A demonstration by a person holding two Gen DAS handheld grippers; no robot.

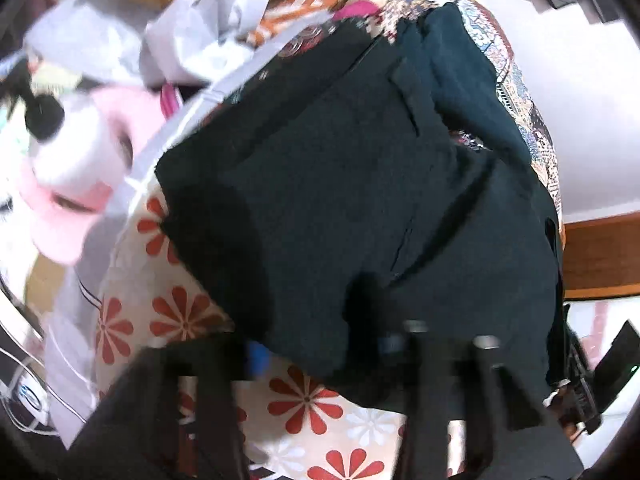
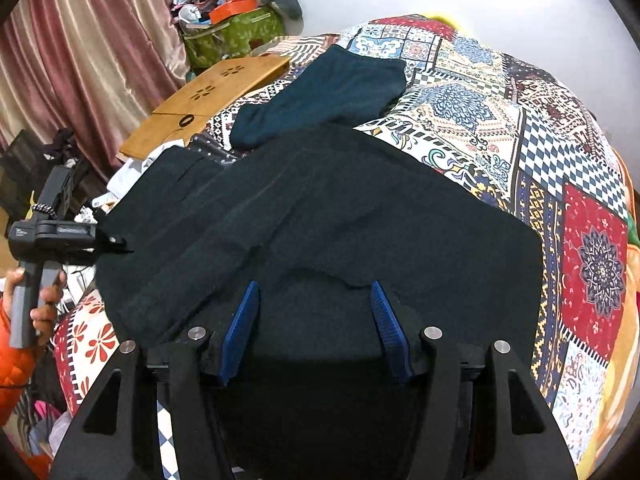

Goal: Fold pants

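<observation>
The right claw (image 2: 314,328) is wide open over the pants (image 2: 320,216) on the bed (image 2: 560,200). The left claw (image 2: 116,240) pinches their edge; I think the right should grab the near edge too, then both lift together.

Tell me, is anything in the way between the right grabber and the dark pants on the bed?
No, nothing visible is in the way. The right gripper is open, its blue pads straddling the near edge of the dark pants spread on the patchwork bedspread. The teal garment lies beyond the pants.
</observation>
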